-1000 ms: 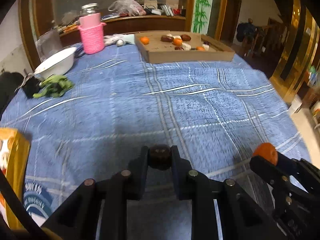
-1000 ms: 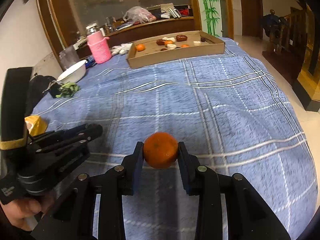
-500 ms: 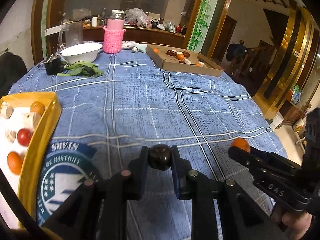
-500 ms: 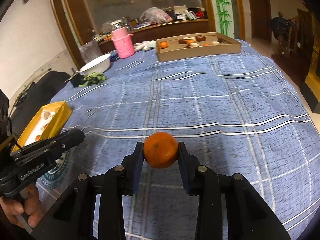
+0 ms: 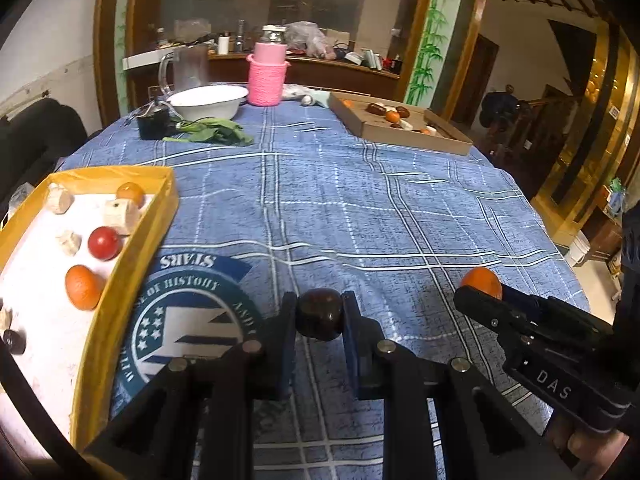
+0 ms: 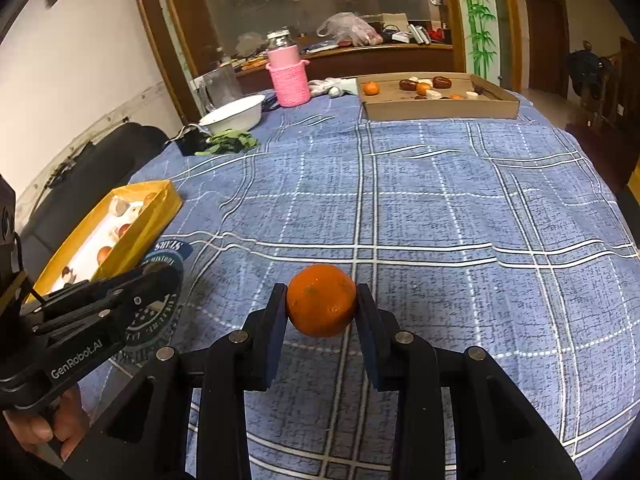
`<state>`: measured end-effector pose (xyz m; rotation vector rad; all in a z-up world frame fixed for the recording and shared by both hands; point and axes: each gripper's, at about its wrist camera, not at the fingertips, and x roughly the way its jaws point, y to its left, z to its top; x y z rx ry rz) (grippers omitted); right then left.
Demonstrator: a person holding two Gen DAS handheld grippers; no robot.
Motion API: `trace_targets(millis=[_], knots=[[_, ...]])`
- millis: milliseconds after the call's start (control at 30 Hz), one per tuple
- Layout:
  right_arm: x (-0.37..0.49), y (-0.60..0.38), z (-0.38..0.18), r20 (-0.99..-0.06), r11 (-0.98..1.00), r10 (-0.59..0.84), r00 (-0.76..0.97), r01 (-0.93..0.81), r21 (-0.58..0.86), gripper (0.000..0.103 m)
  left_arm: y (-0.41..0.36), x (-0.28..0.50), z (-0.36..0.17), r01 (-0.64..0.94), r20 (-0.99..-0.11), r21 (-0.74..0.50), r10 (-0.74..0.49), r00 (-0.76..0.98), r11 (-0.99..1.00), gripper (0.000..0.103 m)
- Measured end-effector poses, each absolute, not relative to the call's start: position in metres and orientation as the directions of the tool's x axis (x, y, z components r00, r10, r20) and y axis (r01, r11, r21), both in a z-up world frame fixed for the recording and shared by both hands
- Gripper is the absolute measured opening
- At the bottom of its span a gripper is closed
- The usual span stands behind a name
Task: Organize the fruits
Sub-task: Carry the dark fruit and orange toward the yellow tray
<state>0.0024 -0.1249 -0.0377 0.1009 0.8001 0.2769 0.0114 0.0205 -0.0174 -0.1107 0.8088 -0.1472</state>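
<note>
Fruit, dark: round, dark brown date (image 5: 319, 314), clamped between the two fingers of the left gripper (image 5: 319, 320) and held above the cloth (image 5: 344, 208).
Fruit, orange: tangerine (image 6: 321, 300), clamped between the two fingers of the right gripper (image 6: 321, 308), also above the cloth.
Left gripper: narrow, both pads against the date; hangs over the round printed emblem (image 5: 180, 320), just right of the yellow tray (image 5: 124, 256).
Right gripper: set to the tangerine's width, both pads against it; seen in the left view at the right, beside the left gripper, the two apart.
Yellow tray: at the table's near left edge; white floor. Holds an orange fruit (image 5: 82, 286), a red fruit (image 5: 104, 243), a second small orange fruit (image 5: 130, 193) at the far wall, and several pale chunks (image 5: 120, 216).
Cardboard tray (image 6: 440, 108): at the far side of the table, well apart from both grippers; holds more orange, dark and pale pieces.
Other items, far left: white bowl (image 5: 208, 100), pink knitted holder (image 5: 267, 82) with a jar in it, green leaves (image 5: 216, 132).
</note>
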Motion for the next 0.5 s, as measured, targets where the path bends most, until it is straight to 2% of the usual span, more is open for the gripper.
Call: trace_targets(millis=[500], knots=[[-0.012, -0.099, -0.036, -0.686, 0.943, 0.328, 0.649, -0.271, 0.193, 0.032, 0.044, -0.008, -0.015, -0.001, -0.720, -0.135, -0.097, 0.687, 0.991, 0.024]])
